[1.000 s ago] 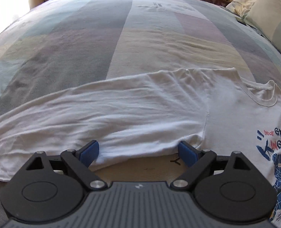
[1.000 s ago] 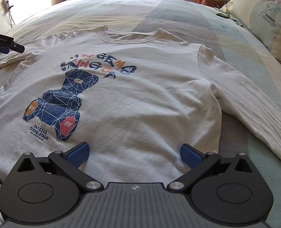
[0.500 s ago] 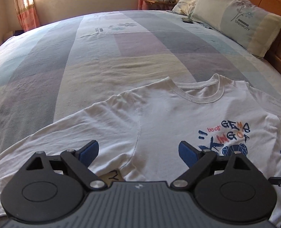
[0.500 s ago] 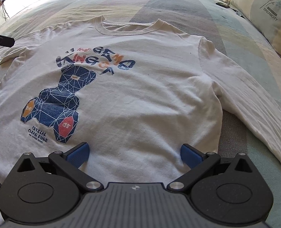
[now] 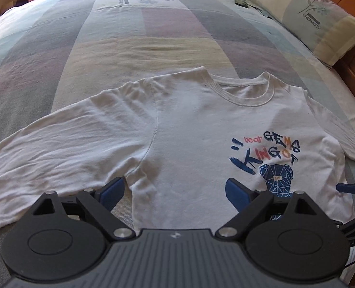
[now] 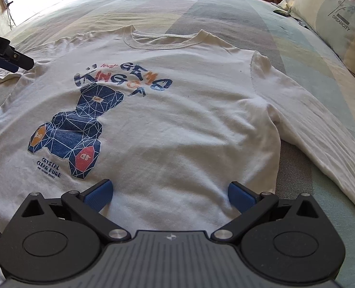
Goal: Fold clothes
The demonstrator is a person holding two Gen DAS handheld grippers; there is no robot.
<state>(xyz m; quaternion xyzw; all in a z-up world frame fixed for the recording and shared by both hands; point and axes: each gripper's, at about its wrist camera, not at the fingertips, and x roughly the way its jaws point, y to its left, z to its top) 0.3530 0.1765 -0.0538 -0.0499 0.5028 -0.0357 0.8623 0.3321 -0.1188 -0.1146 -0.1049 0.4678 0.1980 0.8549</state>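
Observation:
A white long-sleeved shirt [image 5: 191,129] [image 6: 189,124] with a blue bear print [image 6: 81,129] lies flat and face up on the bed, both sleeves spread outwards. My left gripper [image 5: 175,189] hovers open over the shirt's body beside the armpit seam [image 5: 151,144], with nothing pinched between its blue pads. My right gripper [image 6: 170,192] stands open low over the shirt's lower body, right of the print. In the right wrist view the left gripper [image 6: 9,60] shows at the left edge above the other sleeve. The right gripper's fingertip [image 5: 347,188] pokes into the left wrist view.
A patchwork bedspread [image 5: 134,38] covers the wide bed beyond the collar. A pillow [image 5: 306,16] [image 6: 333,16] leans on the wooden headboard [image 5: 354,67] at the right, a small dark object [image 6: 281,12] beside it. Curtains and a wall cable [image 6: 7,2] stand behind.
The left gripper has swung from the outstretched sleeve rightwards to the shirt's body, bringing the collar and print into its view. The right gripper has stayed where it was. Both remain open.

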